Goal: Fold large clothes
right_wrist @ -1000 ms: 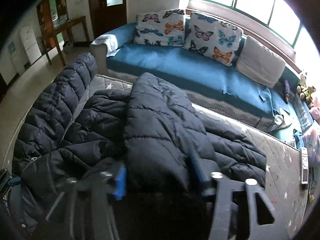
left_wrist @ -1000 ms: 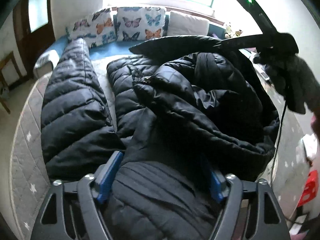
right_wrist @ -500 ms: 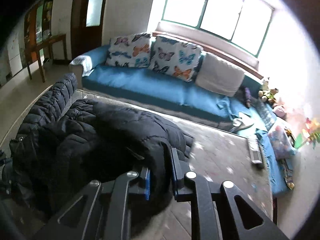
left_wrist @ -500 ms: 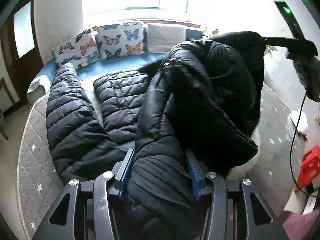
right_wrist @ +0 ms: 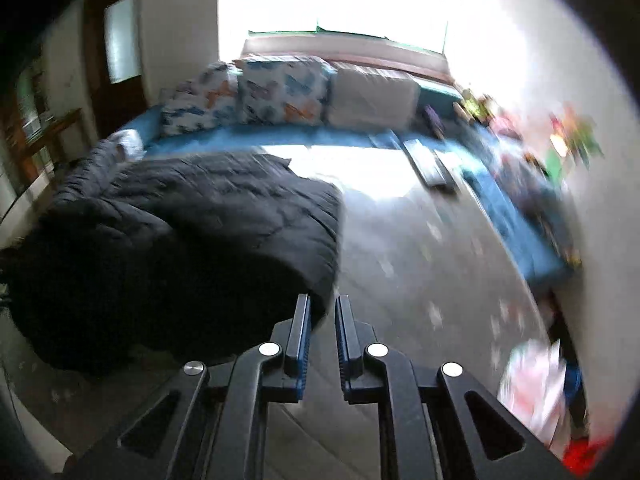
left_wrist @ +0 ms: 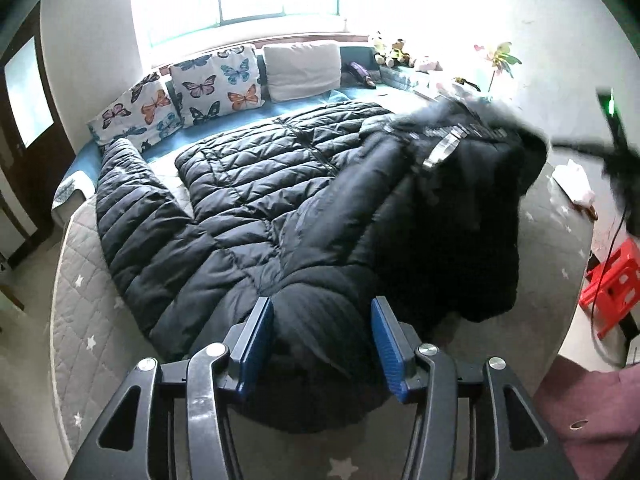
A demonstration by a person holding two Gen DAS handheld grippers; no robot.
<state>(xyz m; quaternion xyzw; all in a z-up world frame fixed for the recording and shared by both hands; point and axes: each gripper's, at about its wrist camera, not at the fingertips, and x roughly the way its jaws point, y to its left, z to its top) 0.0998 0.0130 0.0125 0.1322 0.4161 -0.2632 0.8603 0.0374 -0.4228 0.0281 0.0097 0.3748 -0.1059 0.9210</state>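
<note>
A large black quilted puffer jacket [left_wrist: 256, 200] lies across the grey star-print mattress [left_wrist: 80, 320]. One sleeve stretches to the far left. My left gripper [left_wrist: 322, 320] holds a thick fold of the jacket's near part between its blue pads. In the blurred right wrist view the jacket [right_wrist: 180, 232] lies left of my right gripper [right_wrist: 322, 320]. Its jaws stand a narrow gap apart with nothing between them, just past the jacket's right edge. The right gripper's body [left_wrist: 616, 148] shows as a dark blur at the right in the left wrist view.
A blue sofa [left_wrist: 320, 100] with butterfly cushions [left_wrist: 216, 84] and a grey cushion runs behind the mattress under a bright window. Soft toys sit at its right end. A red stool [left_wrist: 612, 284] and a cable are at the right. A dark door [right_wrist: 116, 48] is at the left.
The raised right half of the jacket has swung over and dropped towards the right. My right gripper has let go of the jacket and pulled away; the left gripper keeps its hold.
</note>
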